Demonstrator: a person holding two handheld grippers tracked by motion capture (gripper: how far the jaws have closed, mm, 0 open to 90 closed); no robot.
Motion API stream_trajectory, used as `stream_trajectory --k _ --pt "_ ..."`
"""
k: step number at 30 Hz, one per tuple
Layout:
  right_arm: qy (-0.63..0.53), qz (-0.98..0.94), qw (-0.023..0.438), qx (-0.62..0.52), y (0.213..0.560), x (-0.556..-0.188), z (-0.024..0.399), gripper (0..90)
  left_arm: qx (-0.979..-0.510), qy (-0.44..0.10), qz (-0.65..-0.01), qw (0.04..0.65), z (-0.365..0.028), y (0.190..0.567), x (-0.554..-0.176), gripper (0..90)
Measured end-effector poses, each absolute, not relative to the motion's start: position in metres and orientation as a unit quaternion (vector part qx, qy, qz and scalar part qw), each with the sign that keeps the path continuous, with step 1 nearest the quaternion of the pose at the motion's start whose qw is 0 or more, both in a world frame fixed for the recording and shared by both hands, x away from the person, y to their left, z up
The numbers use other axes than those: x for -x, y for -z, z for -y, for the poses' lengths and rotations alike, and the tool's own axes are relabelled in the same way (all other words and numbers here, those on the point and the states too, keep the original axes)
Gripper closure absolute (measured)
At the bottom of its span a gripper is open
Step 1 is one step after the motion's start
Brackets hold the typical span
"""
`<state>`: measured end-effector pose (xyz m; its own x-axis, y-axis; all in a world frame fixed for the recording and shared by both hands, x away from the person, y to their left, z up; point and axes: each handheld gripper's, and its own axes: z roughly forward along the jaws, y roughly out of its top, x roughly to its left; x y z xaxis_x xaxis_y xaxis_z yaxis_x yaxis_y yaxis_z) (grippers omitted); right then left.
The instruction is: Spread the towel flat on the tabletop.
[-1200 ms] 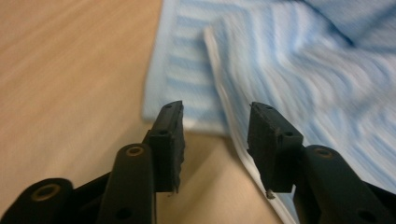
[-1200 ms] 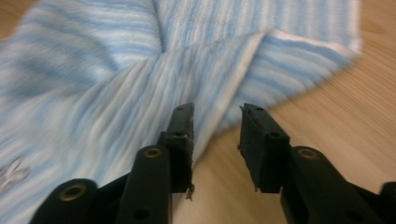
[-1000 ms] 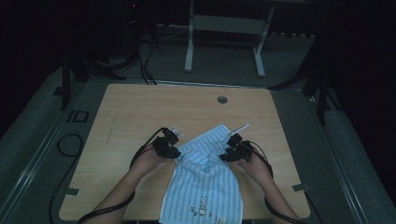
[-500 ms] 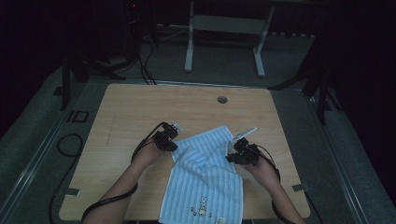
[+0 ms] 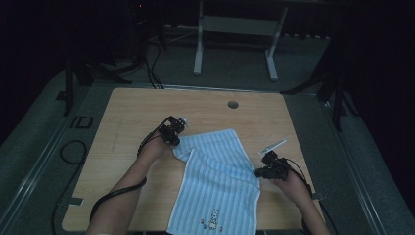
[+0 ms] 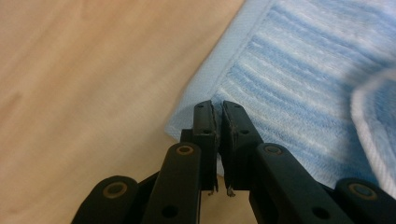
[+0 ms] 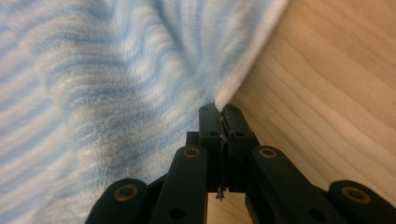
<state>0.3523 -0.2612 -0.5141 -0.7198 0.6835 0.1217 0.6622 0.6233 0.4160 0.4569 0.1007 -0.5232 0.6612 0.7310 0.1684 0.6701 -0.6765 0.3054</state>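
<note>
Plainly, blue-and-white striped towel [image 5: 220, 181] with small rabbit motif.

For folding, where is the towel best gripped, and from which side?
By its hemmed edges, from the outer sides. The towel lies flat, so only its edges offer something to pinch. The left gripper and right gripper are each shut on an edge.

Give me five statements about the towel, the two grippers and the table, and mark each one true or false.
1. The left gripper is shut on the towel. True.
2. The right gripper hangs open above the table. False: it pinches the towel's edge.
3. The towel is plain red. False: blue and white stripes.
4. A small rabbit picture marks the towel's near end. True.
5. The towel lies folded into a neat square. False: it lies spread out, slightly rumpled.
</note>
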Motion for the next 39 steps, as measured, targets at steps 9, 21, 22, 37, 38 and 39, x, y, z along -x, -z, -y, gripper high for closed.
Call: stream_trajectory --k 9,21,22,37,38,39 --pt "-0.224 -0.892 0.007 -0.394 0.526 -0.359 0.275 88.0 -0.892 -0.153 -0.409 0.116 -0.092 0.524 -0.480 83.1" --pt "-0.220 -0.893 0.024 -0.391 0.519 -0.362 0.268 77.8 -0.889 -0.049 -0.383 0.246 -0.082 0.500 -0.399 44.6" --pt "-0.224 -0.892 0.020 -0.392 0.518 -0.363 0.268 77.8 -0.889 -0.046 -0.384 0.247 -0.079 0.502 -0.395 44.6" --pt "-0.219 -0.898 0.026 -0.381 0.512 -0.361 0.257 87.9 -0.904 -0.033 -0.346 0.247 -0.059 0.519 -0.380 86.4" --pt "-0.220 -0.898 0.027 -0.381 0.511 -0.360 0.257 88.0 -0.903 -0.037 -0.344 0.255 -0.061 0.516 -0.375 86.7" --pt "-0.220 -0.898 0.028 -0.379 0.511 -0.360 0.258 88.1 -0.901 -0.036 -0.342 0.263 -0.063 0.511 -0.369 86.8"
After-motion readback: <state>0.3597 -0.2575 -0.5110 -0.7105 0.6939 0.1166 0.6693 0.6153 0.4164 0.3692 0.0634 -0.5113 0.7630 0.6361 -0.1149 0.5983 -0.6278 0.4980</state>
